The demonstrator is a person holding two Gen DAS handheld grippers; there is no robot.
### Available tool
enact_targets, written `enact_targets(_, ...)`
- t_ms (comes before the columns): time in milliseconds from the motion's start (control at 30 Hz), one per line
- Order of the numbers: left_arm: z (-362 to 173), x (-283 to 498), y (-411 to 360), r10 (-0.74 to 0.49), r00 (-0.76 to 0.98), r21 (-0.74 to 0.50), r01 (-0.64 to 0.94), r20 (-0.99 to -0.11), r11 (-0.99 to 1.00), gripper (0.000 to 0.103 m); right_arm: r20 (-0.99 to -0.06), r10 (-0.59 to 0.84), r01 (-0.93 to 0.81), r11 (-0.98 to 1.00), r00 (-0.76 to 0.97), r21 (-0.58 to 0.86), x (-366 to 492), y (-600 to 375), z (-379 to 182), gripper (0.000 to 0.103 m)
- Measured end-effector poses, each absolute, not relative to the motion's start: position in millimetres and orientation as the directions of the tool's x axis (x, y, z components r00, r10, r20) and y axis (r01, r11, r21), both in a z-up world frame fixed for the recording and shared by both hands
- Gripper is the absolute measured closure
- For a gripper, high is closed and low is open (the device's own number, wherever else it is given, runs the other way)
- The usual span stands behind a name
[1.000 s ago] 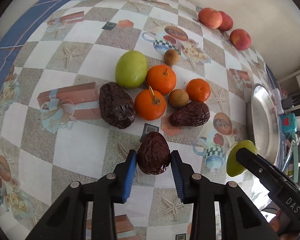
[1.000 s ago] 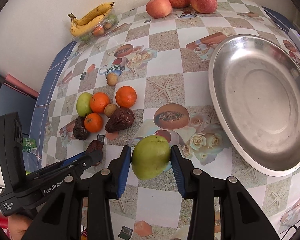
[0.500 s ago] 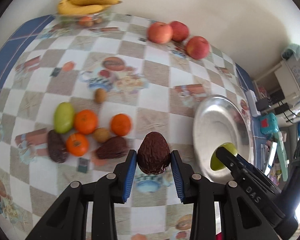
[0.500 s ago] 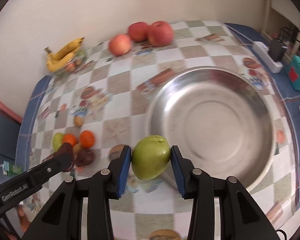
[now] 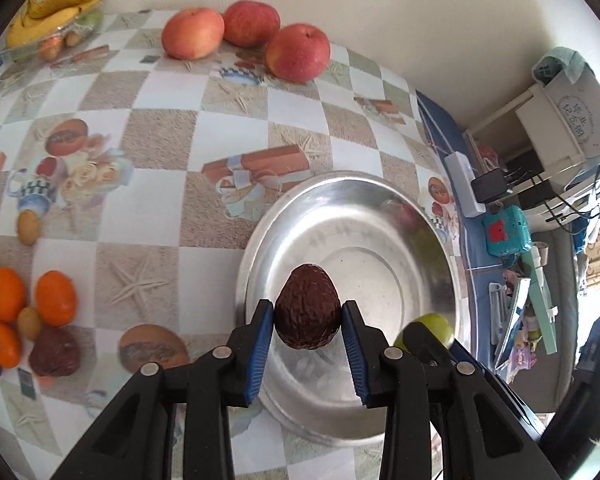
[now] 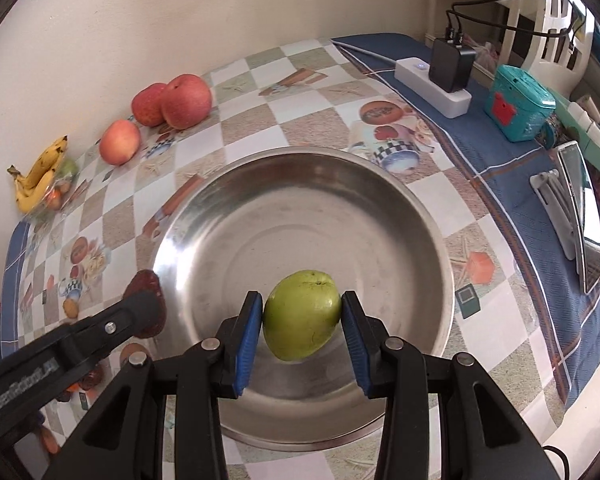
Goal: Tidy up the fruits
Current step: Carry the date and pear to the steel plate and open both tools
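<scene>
My left gripper [image 5: 308,314] is shut on a dark brown wrinkled avocado [image 5: 307,306] and holds it over the near side of the steel bowl [image 5: 380,208]. My right gripper [image 6: 302,316] is shut on a green fruit [image 6: 302,314] and holds it above the empty bowl [image 6: 236,208]. The green fruit shows at the bowl's right rim in the left wrist view [image 5: 436,326]. The avocado shows at the bowl's left rim in the right wrist view [image 6: 144,284].
Several oranges [image 5: 56,298], small brown fruits [image 5: 28,227] and another avocado [image 5: 54,356] lie at the left. Three red apples [image 5: 298,52] and bananas [image 5: 56,2] sit by the wall. A power strip [image 6: 432,88] and teal box [image 6: 518,106] lie at the right.
Both grippers have carried their fruits to the right, from the fruit pile to above the steel bowl. Both stayed shut on them.
</scene>
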State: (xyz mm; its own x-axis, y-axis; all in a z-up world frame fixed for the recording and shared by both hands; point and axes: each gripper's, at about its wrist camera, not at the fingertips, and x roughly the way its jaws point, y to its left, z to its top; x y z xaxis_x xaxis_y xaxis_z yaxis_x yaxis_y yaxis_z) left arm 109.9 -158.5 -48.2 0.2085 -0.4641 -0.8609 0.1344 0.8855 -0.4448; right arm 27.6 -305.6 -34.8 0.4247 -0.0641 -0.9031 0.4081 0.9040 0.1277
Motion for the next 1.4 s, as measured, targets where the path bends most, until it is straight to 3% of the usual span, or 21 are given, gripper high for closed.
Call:
enact_targets(500,-82.4,120.1,-180.0,-0.397,0.18,-0.376,0.142,-0.9,0.916,0.065,-0.916,-0.079,0.432,0.895,0.393,0.108,31.7,-317.1,-47.6,0.061)
enact_targets(1033,-81.5,131.5,-127.8,-0.356,0.236,-0.357,0.04,-0.904,0.933,0.064,-0.913,-0.019,0.34,0.931,0.408,0.133,42.7,-293.5,-52.9,0.061)
enact_targets(1167,-71.6,127.0,-131.8,-0.387,0.237,-0.383,0.068,-0.891,0.921,0.04,-0.897,-0.03,0.315,0.941,0.44,0.123,43.6,-288.7,-45.6,0.059)
enact_targets(1400,-47.3,117.0,-125.5,-0.375,0.277,-0.368,0.08,-0.885,0.926,0.035,-0.888,-0.041,0.313,0.942,0.458,0.118,41.6,-287.9,-36.8,0.059)
